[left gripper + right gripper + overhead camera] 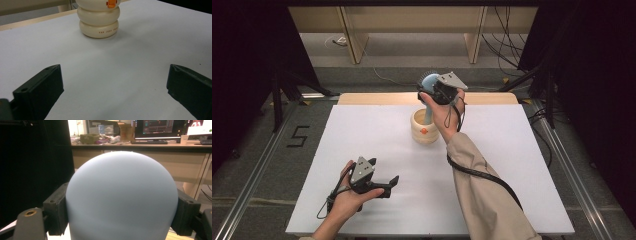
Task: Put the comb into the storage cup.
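White tabletop (377, 150) | right gripper (438, 89) clamped on pale-blue hairbrush (430, 82) head, handle down in cream ringed holder (424, 127) | left gripper (388, 184) open, idle, near edge | risk: holder tipping from sideways drag on handle.

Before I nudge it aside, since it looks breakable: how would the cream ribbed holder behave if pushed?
The cream ribbed ceramic-looking holder probably slides rather than rolls, sitting on a broad flat base. The tall pale blue hairbrush standing in it could make it tippy. Its glossy, stacked-ring wall looks hard, likely chippable.
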Demonstrator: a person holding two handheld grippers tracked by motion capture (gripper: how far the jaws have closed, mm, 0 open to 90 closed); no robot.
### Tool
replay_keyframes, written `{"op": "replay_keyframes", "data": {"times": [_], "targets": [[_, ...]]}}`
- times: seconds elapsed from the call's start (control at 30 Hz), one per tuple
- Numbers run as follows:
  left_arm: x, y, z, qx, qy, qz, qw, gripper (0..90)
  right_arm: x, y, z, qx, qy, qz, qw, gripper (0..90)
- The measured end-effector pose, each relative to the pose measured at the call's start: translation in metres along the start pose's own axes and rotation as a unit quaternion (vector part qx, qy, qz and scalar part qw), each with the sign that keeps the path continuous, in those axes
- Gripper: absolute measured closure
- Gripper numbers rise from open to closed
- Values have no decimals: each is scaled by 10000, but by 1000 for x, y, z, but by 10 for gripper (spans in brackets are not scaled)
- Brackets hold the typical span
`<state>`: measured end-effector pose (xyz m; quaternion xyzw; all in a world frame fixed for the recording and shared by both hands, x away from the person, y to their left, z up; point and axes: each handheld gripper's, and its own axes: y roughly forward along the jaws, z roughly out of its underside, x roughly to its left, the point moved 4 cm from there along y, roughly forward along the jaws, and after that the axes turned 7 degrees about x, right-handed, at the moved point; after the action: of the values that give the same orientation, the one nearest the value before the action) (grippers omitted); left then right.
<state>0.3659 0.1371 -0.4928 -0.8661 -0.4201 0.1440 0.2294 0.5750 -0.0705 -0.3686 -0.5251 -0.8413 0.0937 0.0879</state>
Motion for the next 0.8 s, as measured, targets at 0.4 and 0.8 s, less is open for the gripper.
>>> {"op": "replay_keyframes", "data": {"times": [0.4,0.8], "targets": [[0,0,0,7,7,5,10000,2,-1,2,6,31,-6,24,10000,203],[0,0,0,10,11,6,10000,2,-1,3,10,55,-14,29,10000,203]]}}
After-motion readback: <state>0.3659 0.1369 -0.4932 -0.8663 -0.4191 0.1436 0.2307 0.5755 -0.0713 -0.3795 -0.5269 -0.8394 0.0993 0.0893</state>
